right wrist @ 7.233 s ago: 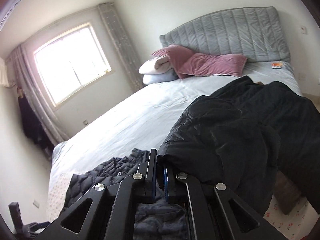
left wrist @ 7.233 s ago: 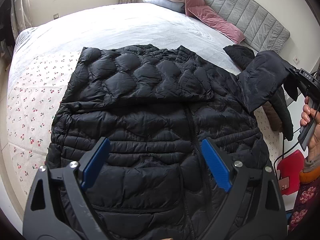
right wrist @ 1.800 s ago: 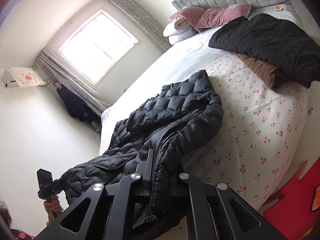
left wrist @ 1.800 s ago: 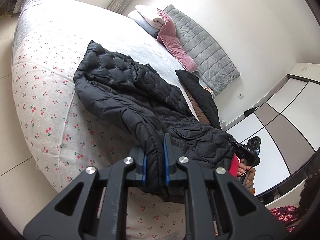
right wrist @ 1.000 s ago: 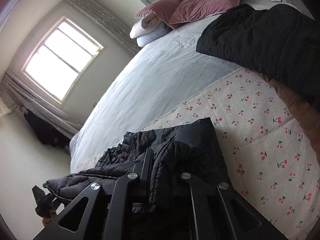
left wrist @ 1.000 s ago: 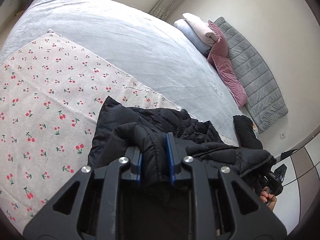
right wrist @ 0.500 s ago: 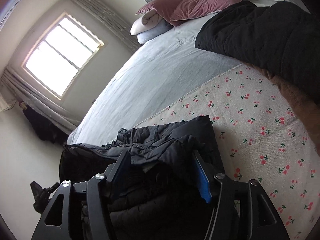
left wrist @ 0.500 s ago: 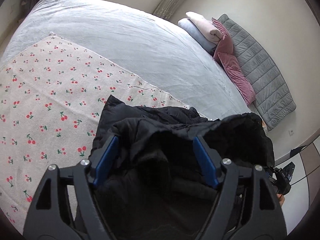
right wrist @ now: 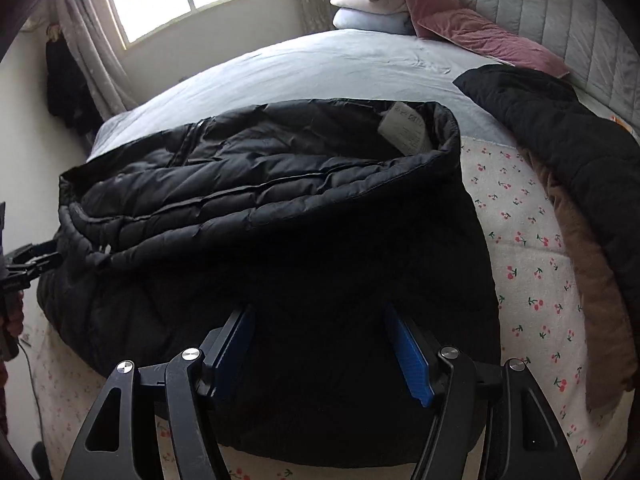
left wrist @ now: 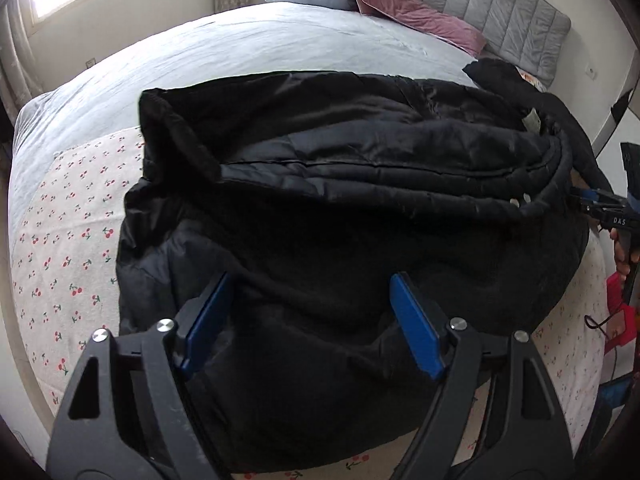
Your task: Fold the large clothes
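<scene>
The black jacket [left wrist: 340,208] lies folded in a bulky heap on the cherry-print sheet [left wrist: 68,240] (white label [right wrist: 404,130] showing), and both the left gripper [left wrist: 312,320] and right gripper [right wrist: 320,354] hover above it, jaws spread apart, holding nothing.

Pink pillow [right wrist: 480,36]; grey headboard [right wrist: 560,20]

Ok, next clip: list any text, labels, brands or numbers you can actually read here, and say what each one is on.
"DAS": white letters on the right gripper body, seen at the edge of the left wrist view.
Care label sewn inside the black jacket: printed lines and symbols, too small and blurred to read.
The same label in the left wrist view: unreadable.
Nothing else readable on the cherry-print sheet or pillows.
</scene>
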